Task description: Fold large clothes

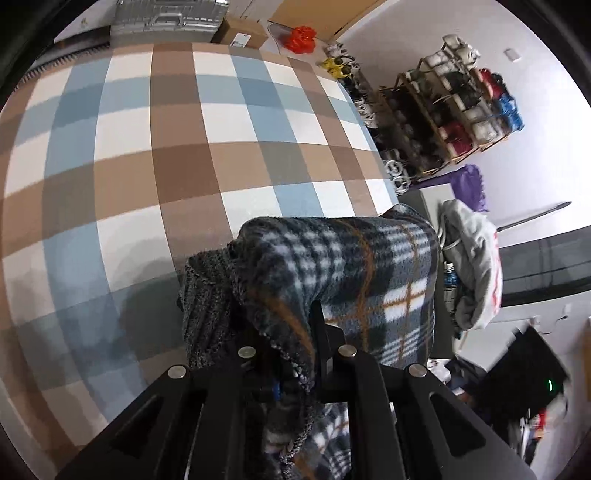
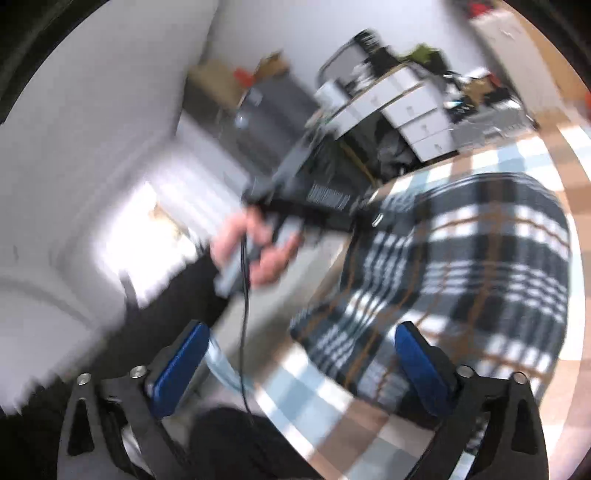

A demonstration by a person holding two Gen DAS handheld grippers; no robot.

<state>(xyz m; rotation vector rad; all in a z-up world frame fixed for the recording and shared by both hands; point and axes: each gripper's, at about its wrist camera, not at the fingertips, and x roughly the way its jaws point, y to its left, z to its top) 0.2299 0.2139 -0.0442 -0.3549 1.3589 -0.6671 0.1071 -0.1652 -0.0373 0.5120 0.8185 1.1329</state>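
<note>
A dark plaid fleece garment (image 1: 351, 273) with white and orange lines hangs bunched in my left gripper (image 1: 291, 332), which is shut on its edge and holds it above the checked table (image 1: 147, 166). In the blurred right wrist view the same plaid garment (image 2: 461, 266) drapes over the checked table (image 2: 332, 398). My right gripper (image 2: 299, 354) is open and empty, its blue pads (image 2: 181, 365) wide apart near the garment's lower edge. The person's left hand (image 2: 258, 247) with the other gripper shows beyond it.
A wooden rack of yarn spools (image 1: 450, 114), a grey garment on a stand (image 1: 472, 266), a silver case (image 1: 170, 18), a cardboard box (image 1: 243, 33) and a red object (image 1: 301, 38) border the table. White drawers (image 2: 413, 110) stand in the right wrist view.
</note>
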